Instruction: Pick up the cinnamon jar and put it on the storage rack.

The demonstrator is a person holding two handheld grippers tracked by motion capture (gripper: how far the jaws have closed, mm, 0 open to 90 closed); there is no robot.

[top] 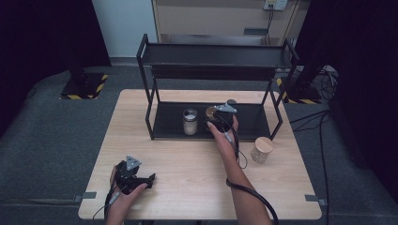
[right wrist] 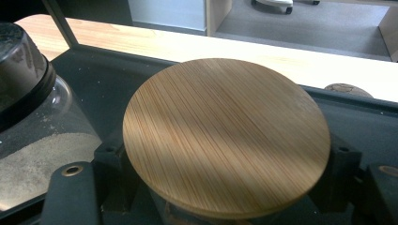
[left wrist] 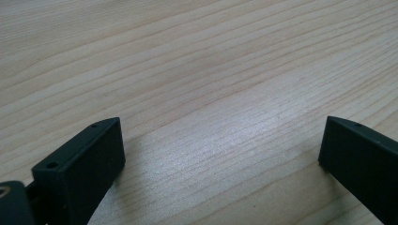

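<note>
On the lower shelf of a black two-tier rack point(top: 152, 123), my right gripper point(top: 217, 120) is shut on a glass jar with a round bamboo lid point(right wrist: 225, 136). Its fingers point(right wrist: 109, 157) press the jar's sides just under the lid. The jar point(top: 210, 113) stands upright near the shelf's middle. Beside it on the shelf, to its left, stands a second jar point(top: 190, 121) with a pale powder inside and a dark lid point(right wrist: 21, 70). My left gripper point(top: 146, 180) lies at the table's front left, open, with bare wood between its fingers point(left wrist: 84, 164).
A third jar point(top: 261, 149) with a bamboo lid stands on the wooden table point(top: 187, 187) to the right of the rack. The rack's upper shelf point(top: 216, 56) overhangs the lower one. A cable trails from my right gripper along the forearm.
</note>
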